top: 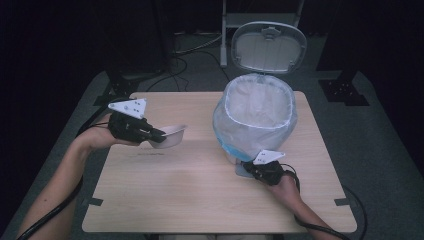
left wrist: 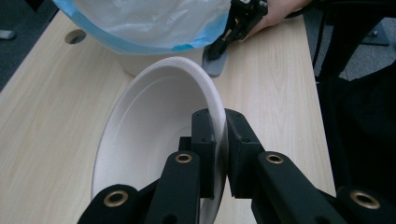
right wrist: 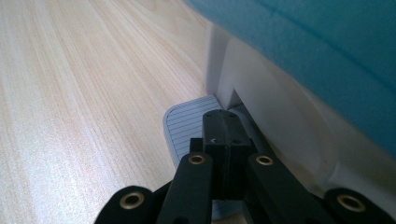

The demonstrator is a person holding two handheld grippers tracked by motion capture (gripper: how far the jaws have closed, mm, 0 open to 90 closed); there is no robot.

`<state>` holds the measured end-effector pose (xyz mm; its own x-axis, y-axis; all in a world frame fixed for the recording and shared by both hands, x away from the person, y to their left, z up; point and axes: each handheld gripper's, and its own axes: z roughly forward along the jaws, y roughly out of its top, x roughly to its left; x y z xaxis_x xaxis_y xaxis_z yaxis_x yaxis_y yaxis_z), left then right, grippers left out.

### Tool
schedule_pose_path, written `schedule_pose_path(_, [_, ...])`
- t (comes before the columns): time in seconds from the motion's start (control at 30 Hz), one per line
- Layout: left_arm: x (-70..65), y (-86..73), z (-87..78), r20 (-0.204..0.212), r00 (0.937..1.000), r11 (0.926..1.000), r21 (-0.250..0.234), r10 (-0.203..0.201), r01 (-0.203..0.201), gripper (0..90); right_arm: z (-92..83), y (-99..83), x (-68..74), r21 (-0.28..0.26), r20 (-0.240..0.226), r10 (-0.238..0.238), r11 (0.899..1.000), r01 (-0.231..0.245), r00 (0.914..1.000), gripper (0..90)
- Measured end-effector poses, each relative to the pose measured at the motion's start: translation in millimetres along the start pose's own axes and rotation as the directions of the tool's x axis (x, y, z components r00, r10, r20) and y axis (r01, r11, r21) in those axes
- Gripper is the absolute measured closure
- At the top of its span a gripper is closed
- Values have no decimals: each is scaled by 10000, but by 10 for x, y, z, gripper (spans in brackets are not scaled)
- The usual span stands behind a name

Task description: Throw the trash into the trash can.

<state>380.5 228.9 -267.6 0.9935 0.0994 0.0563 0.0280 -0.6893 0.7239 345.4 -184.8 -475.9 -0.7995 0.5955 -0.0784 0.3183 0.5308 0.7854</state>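
On the wooden table (top: 200, 195), left tool (left wrist: 218, 140) clamps an empty bowl (left wrist: 154, 130); right tool (right wrist: 227, 135), jaws together, presses the lined bin's (top: 257, 120) pedal (right wrist: 184, 128).

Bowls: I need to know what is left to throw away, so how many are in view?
1. The white bowl is held by its rim in the left gripper, above the table left of the lined bin. Any inside the bin would be hidden.

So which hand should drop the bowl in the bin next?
The left one, most likely. The left gripper already pinches the white bowl by its rim above the table. The right gripper is shut and pressing the grey pedal, so the bin has its lid up.
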Motion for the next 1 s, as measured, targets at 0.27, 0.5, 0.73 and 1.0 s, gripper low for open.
schedule_pose_path(0.27, [8,107,-70,43,10000,9999,-89,72,-71,836,0,2,-1,16,-9,-32,10000,32,10000,900])
schedule_pose_path(0.5, [19,216,-120,51,9998,9998,-26,204,-204,836,-2,3,0,33,-22,-33,10000,33,10000,900])
schedule_pose_path(0.73, [35,353,-154,28,9992,9992,14,408,-408,835,-1,3,-1,26,-42,-56,10000,56,10000,900])
schedule_pose_path(1.0, [35,484,-206,93,9982,9982,-82,591,-590,835,-2,3,-2,34,-50,-69,10000,69,10000,900])
